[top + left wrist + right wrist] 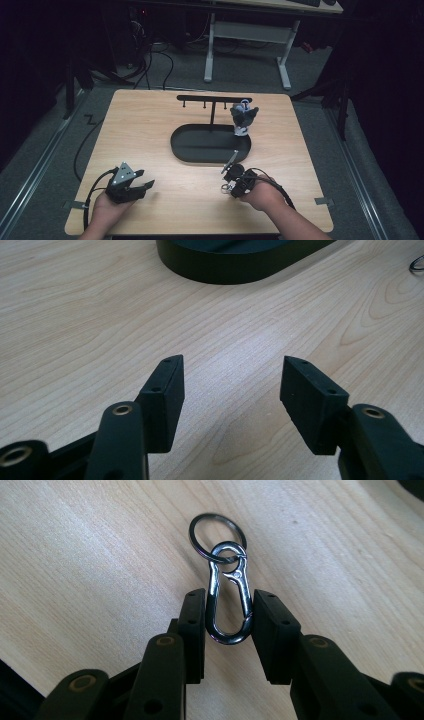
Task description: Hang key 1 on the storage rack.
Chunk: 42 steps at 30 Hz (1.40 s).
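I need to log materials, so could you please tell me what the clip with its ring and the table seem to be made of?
Clip and ring: likely polished metal, silvery with bright reflections. Table: pale wood or wood-look laminate, matte, with visible grain lines.

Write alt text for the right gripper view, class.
The right gripper has its two black jaws shut on a silver clip, with a key ring linked through the clip's far end. Light wooden table lies behind.

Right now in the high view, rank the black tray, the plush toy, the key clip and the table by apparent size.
1. Table
2. Black tray
3. Plush toy
4. Key clip, tiny at the right tongs; too small there to size closely.
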Each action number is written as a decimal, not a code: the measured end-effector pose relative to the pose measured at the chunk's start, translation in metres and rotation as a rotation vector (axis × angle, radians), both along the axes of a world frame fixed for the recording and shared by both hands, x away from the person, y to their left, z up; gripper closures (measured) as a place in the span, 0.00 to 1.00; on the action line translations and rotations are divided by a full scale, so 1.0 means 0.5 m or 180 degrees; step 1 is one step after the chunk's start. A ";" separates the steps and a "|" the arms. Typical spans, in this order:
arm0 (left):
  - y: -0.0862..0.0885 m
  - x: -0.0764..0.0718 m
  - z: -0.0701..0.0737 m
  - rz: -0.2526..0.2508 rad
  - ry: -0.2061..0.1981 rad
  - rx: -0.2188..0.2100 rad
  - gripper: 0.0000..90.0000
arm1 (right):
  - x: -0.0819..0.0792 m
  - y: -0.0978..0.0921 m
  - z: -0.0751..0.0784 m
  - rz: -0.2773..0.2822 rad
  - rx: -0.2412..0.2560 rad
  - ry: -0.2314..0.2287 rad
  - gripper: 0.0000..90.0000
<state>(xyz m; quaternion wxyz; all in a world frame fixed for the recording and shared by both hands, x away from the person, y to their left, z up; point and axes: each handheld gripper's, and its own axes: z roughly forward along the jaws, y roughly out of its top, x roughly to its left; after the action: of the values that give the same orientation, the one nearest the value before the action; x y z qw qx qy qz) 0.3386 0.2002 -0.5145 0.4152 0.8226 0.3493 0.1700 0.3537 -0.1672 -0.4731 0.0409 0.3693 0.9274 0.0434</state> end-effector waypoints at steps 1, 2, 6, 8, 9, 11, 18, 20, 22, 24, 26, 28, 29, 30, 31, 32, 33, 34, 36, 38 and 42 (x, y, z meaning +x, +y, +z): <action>0.000 0.000 0.000 -0.0003 0.0000 0.0003 0.49 | 0.000 -0.001 0.003 -0.0025 0.0013 0.0001 0.76; 0.000 0.000 0.000 -0.0005 0.0002 0.0005 0.48 | 0.001 -0.003 0.006 -0.0018 0.0013 0.0001 0.76; -0.001 0.000 0.000 -0.0012 0.0004 0.0012 0.49 | 0.002 -0.006 0.012 -0.0035 0.0034 -0.0018 0.76; -0.001 0.000 -0.001 -0.0012 0.0005 0.0012 0.49 | 0.002 -0.006 0.014 -0.0038 0.0023 -0.0037 0.76; -0.001 0.000 -0.001 -0.0015 0.0007 0.0013 0.49 | 0.002 -0.005 0.013 -0.0030 0.0004 -0.0061 0.76; -0.001 0.001 -0.001 -0.0024 0.0012 0.0017 0.49 | -0.002 0.000 -0.003 0.0028 -0.0059 -0.0008 0.76; 0.000 0.000 -0.001 -0.0018 0.0008 0.0007 0.49 | 0.000 0.002 -0.026 0.0036 -0.0011 0.0072 0.76; 0.000 0.001 -0.001 -0.0021 0.0008 0.0014 0.48 | -0.002 0.007 -0.028 0.0028 -0.0001 0.0098 0.76; 0.000 0.002 -0.001 -0.0027 0.0007 0.0014 0.48 | 0.000 0.009 -0.028 0.0055 -0.0023 0.0107 0.76; 0.000 0.001 -0.001 -0.0031 0.0011 0.0015 0.48 | 0.000 0.010 -0.028 0.0045 -0.0023 0.0106 0.76; 0.000 0.001 -0.001 -0.0028 0.0004 0.0010 0.48 | 0.001 0.011 -0.029 0.0034 -0.0007 0.0133 0.75; 0.000 0.001 -0.001 -0.0028 0.0006 0.0008 0.48 | 0.001 0.012 -0.030 0.0013 -0.0021 0.0136 0.75; 0.000 0.001 -0.001 -0.0027 0.0007 0.0009 0.48 | 0.002 0.011 -0.031 0.0034 -0.0013 0.0131 0.75; 0.000 0.001 -0.001 -0.0029 0.0006 0.0012 0.49 | 0.003 0.011 -0.031 0.0032 -0.0009 0.0133 0.74; 0.000 0.000 -0.001 -0.0025 0.0011 0.0008 0.48 | 0.002 0.011 -0.031 0.0002 -0.0019 0.0149 0.72; 0.000 0.000 -0.001 -0.0026 0.0011 0.0008 0.48 | 0.003 0.012 -0.032 -0.0024 -0.0015 0.0175 0.68; 0.000 0.000 -0.001 -0.0026 0.0012 0.0008 0.48 | 0.003 0.012 -0.032 -0.0034 -0.0017 0.0177 0.65; 0.000 0.000 -0.001 -0.0027 0.0012 0.0007 0.48 | 0.006 0.013 -0.032 -0.0052 0.0005 0.0193 0.58; 0.000 0.000 -0.001 -0.0029 0.0012 0.0008 0.48 | 0.008 0.021 -0.029 -0.0066 0.0018 0.0174 0.54; -0.001 0.000 -0.001 -0.0031 0.0014 0.0007 0.48 | 0.013 0.032 -0.025 -0.0027 0.0023 0.0110 0.53; 0.000 0.000 -0.001 -0.0033 0.0014 0.0007 0.48 | 0.020 0.052 -0.027 0.0034 0.0019 0.0078 0.54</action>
<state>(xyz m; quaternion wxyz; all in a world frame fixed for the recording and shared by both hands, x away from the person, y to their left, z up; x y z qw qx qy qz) 0.3387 0.2000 -0.5148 0.4144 0.8253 0.3457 0.1665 0.3638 -0.1410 -0.4868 0.0283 0.3649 0.9297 0.0419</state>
